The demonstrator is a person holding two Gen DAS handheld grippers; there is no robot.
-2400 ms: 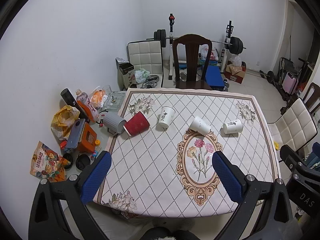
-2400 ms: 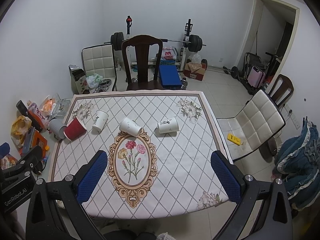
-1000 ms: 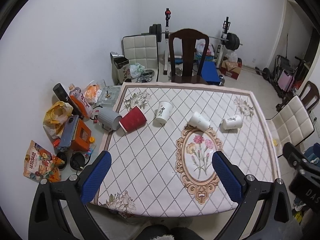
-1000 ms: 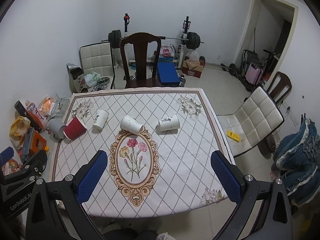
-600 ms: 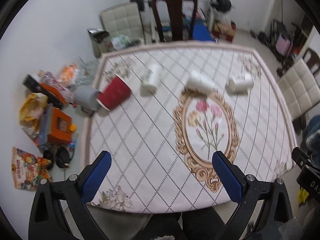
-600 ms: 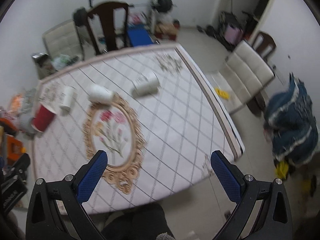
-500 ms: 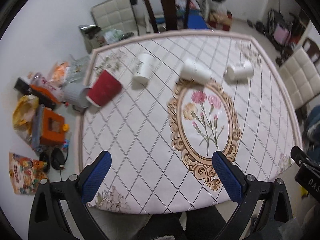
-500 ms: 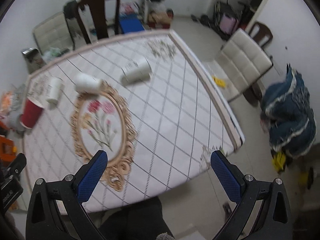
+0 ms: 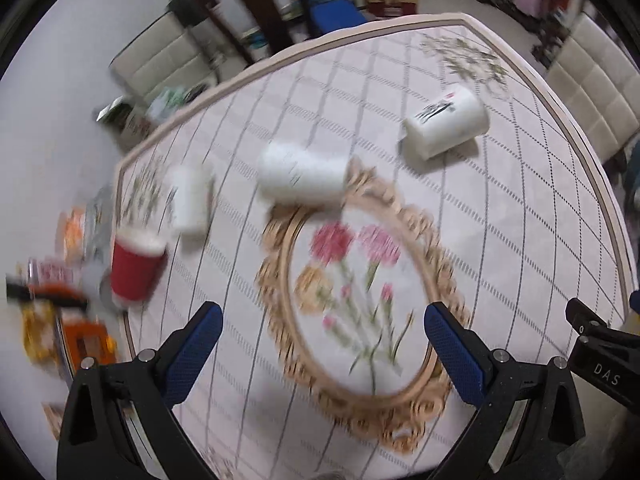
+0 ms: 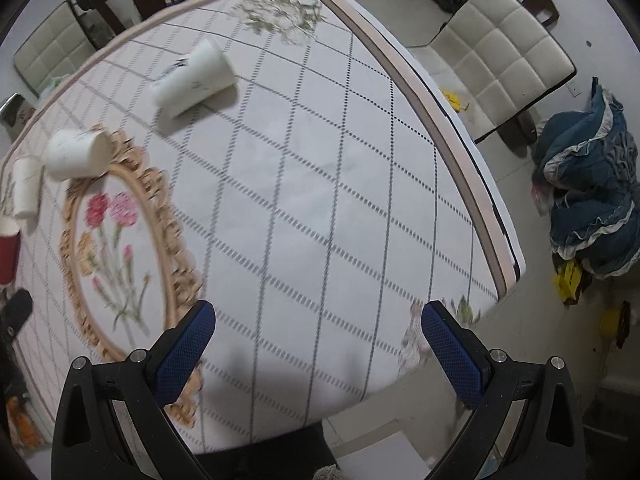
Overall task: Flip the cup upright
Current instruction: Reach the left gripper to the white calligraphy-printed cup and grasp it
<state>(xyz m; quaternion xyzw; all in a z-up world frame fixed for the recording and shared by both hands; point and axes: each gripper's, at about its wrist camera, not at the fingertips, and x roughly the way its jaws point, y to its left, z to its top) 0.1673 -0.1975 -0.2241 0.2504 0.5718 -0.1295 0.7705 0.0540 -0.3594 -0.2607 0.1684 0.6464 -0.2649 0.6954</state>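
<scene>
Three white paper cups and a red cup lie on their sides on the patterned tablecloth. In the left wrist view they run left to right: red cup (image 9: 134, 270), white cup (image 9: 189, 200), white cup (image 9: 302, 172), white cup with print (image 9: 446, 122). The right wrist view shows the printed white cup (image 10: 194, 78), a white cup (image 10: 78, 154), another white cup (image 10: 26, 190) and the edge of the red cup (image 10: 8, 254). My left gripper (image 9: 322, 344) is open above the flower oval. My right gripper (image 10: 318, 340) is open over the table's near right part. Both are empty.
The table (image 10: 452, 128) has its right edge close to a white padded chair (image 10: 500, 52). A blue bundle of cloth (image 10: 588, 208) lies on the floor at right. A dark wooden chair (image 9: 248, 8) stands behind the table. Clutter (image 9: 48, 312) lies on the floor at left.
Both grippers have dropped and tipped down toward the table, so the cups look larger and nearer. The left view is blurred by motion. Both stay open.
</scene>
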